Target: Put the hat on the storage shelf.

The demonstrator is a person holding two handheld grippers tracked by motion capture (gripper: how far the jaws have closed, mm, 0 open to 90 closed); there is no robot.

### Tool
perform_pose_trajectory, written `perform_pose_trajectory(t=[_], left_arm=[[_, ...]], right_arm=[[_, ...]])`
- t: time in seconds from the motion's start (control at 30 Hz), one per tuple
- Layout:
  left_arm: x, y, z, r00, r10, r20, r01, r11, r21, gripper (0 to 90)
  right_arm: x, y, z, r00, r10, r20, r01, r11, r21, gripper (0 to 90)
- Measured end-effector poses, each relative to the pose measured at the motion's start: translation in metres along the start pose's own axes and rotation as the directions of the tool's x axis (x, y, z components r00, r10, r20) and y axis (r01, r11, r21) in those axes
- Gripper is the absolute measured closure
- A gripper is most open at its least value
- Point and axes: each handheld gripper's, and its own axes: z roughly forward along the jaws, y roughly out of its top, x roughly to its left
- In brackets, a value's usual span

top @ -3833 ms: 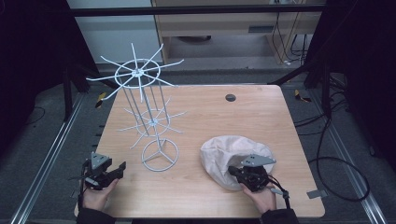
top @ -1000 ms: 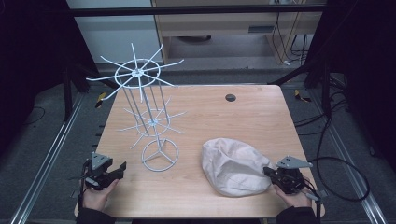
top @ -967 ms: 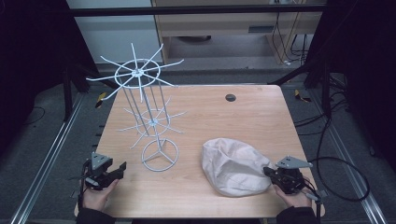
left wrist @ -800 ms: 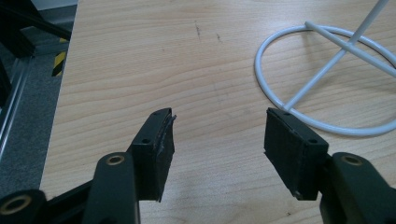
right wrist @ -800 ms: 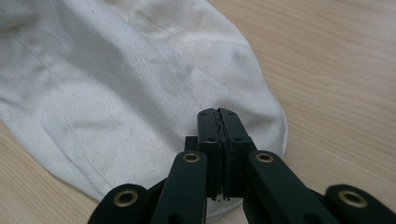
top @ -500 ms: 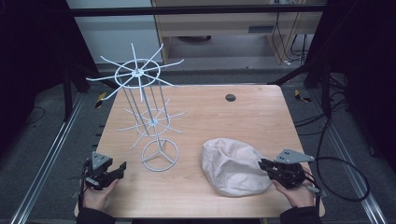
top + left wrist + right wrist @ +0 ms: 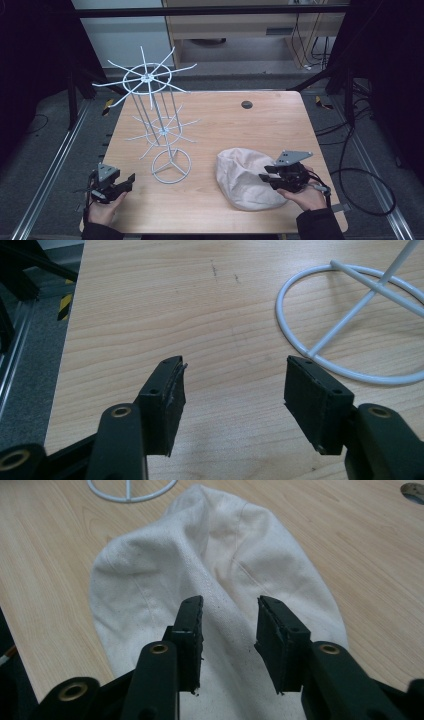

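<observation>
1. the cream cloth cap (image 7: 247, 180) is lying on the wooden table (image 7: 260, 125), toward its near right part, and the right gripper (image 7: 266, 179) is hovering at the cap's right edge.
2. in the right gripper view the cap (image 7: 210, 580) is spreading out under and beyond the right gripper (image 7: 229, 625) — the jaws have just been opening and are standing about halfway apart, with a raised fold of the fabric running between them, the pads not pressing on it.
3. the left gripper (image 7: 129, 181) is resting in the person's left hand (image 7: 102, 212) at the near left corner, well apart from the cap.
4. in the left gripper view the left gripper (image 7: 232, 390) is gaping wide with nothing between its pads — just bare table beneath.
5. the white wire rack (image 7: 160, 125) is standing upright between the two grippers, its ring base (image 7: 350, 320) lying just beyond the left gripper.
</observation>
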Motion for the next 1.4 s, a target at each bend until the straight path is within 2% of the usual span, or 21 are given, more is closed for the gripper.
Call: perform_pose_trajectory(t=[0.13,0.2,0.53,0.6,0.77,0.97,1.37,1.4], left_arm=[[0.000,0.000,0.001,1.0000,0.001,0.000,-0.001,1.0000,0.002,40.9],[0.000,0.000,0.001,1.0000,0.002,0.001,-0.002,1.0000,0.002,40.9],[0.000,0.000,0.001,1.0000,0.004,0.002,-0.004,1.0000,0.005,40.8],[0.000,0.000,0.001,1.0000,0.004,0.002,-0.004,1.0000,0.005,40.8],[0.000,0.000,0.001,1.0000,0.002,0.001,-0.002,1.0000,0.004,40.9],[0.000,0.000,0.001,1.0000,0.004,0.003,-0.004,1.0000,0.007,41.2],[0.000,0.000,0.001,1.0000,0.003,0.002,-0.003,1.0000,0.007,41.4],[0.000,0.000,0.001,1.0000,0.004,0.002,-0.004,1.0000,0.007,41.4]], right_arm=[[-0.001,0.001,0.009,0.9996,-0.005,-0.029,0.006,0.999,0.033,56.6],[-0.002,0.001,0.015,0.9995,-0.010,-0.029,0.012,0.999,0.050,55.9],[-0.002,0.003,0.034,0.9966,-0.052,-0.064,0.059,0.992,0.108,56.3],[-0.001,0.003,0.041,0.9954,-0.059,-0.075,0.068,0.989,0.131,59.9],[0.000,0.003,0.048,0.9943,-0.068,-0.082,0.080,0.985,0.150,71.4],[0.002,0.003,0.047,0.9939,-0.080,-0.077,0.090,0.986,0.141,86.6],[0.005,0.006,0.034,0.9957,-0.068,-0.063,0.073,0.995,0.072,88.1],[0.006,0.007,0.031,0.9967,-0.061,-0.054,0.063,0.997,0.040,88.2]])
